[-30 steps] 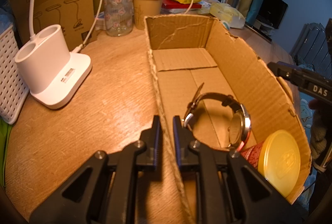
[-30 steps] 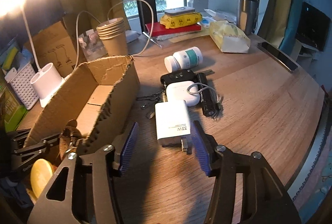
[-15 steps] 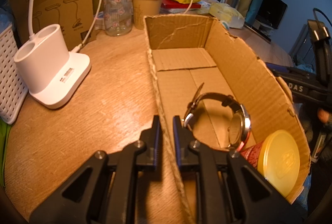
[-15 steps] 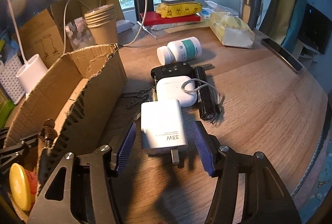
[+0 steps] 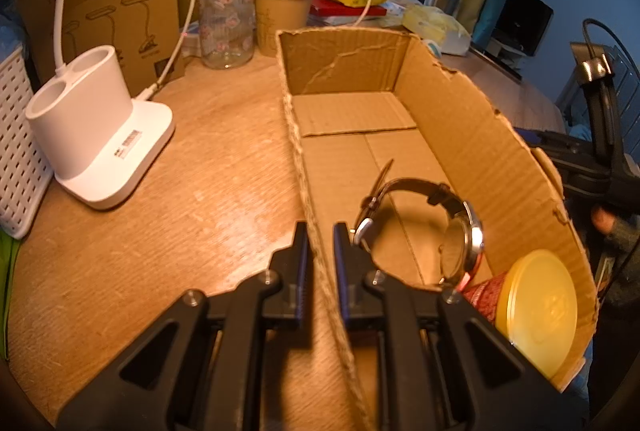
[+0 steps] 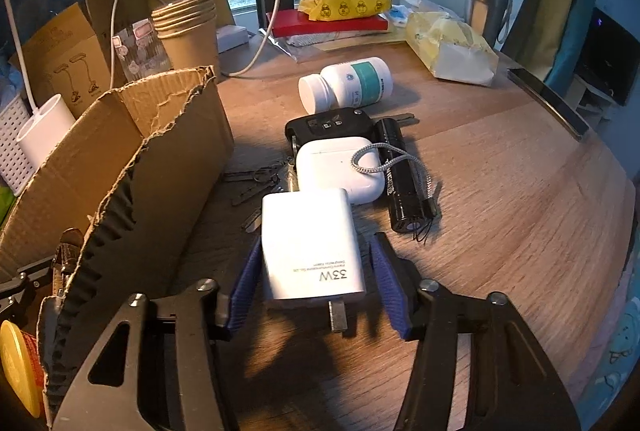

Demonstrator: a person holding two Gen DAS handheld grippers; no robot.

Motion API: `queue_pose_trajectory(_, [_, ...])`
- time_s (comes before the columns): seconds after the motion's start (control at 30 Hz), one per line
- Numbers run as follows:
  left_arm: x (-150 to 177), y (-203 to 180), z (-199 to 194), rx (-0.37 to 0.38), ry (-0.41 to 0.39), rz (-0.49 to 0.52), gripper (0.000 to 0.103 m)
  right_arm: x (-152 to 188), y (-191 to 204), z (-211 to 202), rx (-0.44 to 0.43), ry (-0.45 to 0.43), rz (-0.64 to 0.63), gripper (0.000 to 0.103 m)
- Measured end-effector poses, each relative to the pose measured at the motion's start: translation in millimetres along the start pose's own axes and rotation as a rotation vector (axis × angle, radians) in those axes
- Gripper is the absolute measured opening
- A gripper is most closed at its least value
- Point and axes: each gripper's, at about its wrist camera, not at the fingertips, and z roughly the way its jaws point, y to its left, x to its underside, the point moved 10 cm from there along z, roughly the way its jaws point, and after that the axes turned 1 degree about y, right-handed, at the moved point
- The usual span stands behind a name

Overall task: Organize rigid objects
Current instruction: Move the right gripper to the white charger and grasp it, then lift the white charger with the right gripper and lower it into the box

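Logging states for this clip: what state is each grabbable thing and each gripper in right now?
left gripper: shut on cardboard box wall
right gripper: open, straddling white charger
white charger: flat on table, ungripped
wristwatch: in box, on edge
yellow-lidded jar: in box, on its side
pill bottle: lying on table, capped

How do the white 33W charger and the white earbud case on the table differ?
The 33W charger is boxy, printed, with a prong showing; the earbud case is rounded and plain. The charger sits between the open right gripper fingers; the case lies beyond, under a grey lanyard loop. Both are white.
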Motion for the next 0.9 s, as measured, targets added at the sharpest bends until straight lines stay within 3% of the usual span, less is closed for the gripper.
queue_pose_trajectory(0.9, [-0.3,0.4,0.2,0.0,0.0,0.0,0.013,-0.7,11.7,-32.6,-0.008,-0.052,-0.008,0.05])
